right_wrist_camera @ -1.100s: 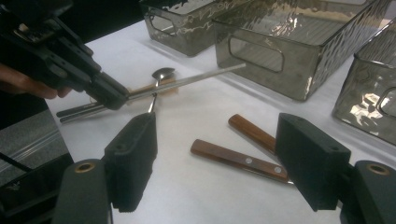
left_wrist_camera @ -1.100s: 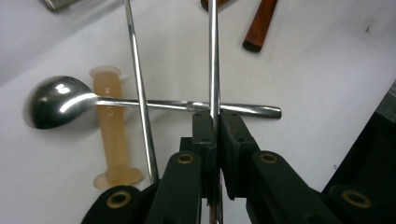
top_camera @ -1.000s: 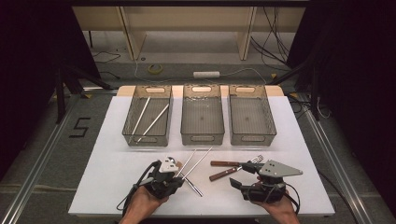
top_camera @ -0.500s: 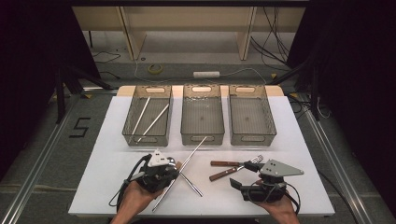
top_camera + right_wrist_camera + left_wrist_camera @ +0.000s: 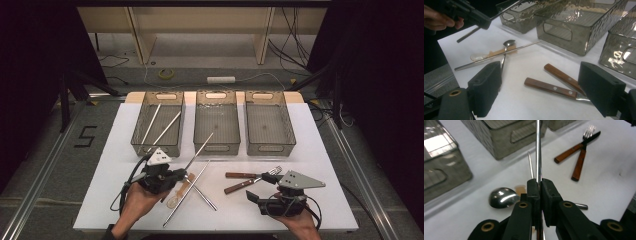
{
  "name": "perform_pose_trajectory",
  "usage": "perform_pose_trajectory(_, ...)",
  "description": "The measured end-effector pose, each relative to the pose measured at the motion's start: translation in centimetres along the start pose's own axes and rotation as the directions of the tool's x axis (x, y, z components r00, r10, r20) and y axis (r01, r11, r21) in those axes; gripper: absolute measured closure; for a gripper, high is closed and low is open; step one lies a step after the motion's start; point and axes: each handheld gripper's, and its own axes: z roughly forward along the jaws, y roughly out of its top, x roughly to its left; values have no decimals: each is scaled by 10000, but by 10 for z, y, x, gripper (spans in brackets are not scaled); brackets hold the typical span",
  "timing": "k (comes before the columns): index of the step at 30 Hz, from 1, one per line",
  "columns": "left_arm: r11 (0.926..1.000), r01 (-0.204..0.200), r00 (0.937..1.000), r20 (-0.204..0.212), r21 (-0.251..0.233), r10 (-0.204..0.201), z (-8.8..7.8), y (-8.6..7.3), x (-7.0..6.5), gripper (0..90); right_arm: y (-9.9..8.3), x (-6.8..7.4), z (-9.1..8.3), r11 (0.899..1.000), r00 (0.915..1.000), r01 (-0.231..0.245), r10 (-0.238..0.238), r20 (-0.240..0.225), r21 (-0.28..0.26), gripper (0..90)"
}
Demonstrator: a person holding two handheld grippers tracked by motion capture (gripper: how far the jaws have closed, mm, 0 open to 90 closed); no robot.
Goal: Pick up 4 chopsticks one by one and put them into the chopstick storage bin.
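The left gripper (image 5: pixel 175 176) clamps a thin, stiff, probably slippery steel chopstick (image 5: pixel 538 150) near its lower end; the right gripper (image 5: pixel 544 87) gapes empty.

Thin steel chopstick (image 5: pixel 200 149) lifted, tilted toward middle bin, probably.

black numeral 5 (image 5: pixel 86 136), marked on grey floor (image 5: pixel 60 165) left of table

**Count on the table**

Three bins (image 5: pixel 217 125) at 12 o'clock. Four metal rods: two in the left bin (image 5: pixel 159 126), one held (image 5: pixel 200 150), one lying (image 5: pixel 187 192). Two wood-handled utensils (image 5: pixel 242 180) at 3 o'clock. Two spoons (image 5: pixel 176 197).
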Motion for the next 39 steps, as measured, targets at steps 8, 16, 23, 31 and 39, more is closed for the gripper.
perform_pose_trajectory(8, 9984, 250, 9987, -426, -510, -272, -4, 21, 24, 845, 0, -1, -1, 10000, 10000, -71, 71, 12, -51, 207)
perform_pose_trajectory(16, 9932, 746, 9956, -507, -892, -793, -2, 37, 50, 845, 0, -1, -2, 9999, 10000, -96, 96, 14, -88, 210)
perform_pose_trajectory(23, 9868, 1099, 9895, -810, -1189, -1199, -1, 51, 72, 845, 0, -1, -2, 9999, 9999, -119, 119, -7, -119, 211)
perform_pose_trajectory(31, 9808, 1355, 9805, -1231, -1405, -1531, 1, 64, 96, 845, -1, -1, -2, 9999, 9999, -115, 115, -18, -73, 213)
perform_pose_trajectory(39, 9762, 1587, 9714, -1533, -1475, -1811, 8, 72, 115, 845, -1, -2, -2, 9999, 9999, -131, 131, -36, -88, 216)
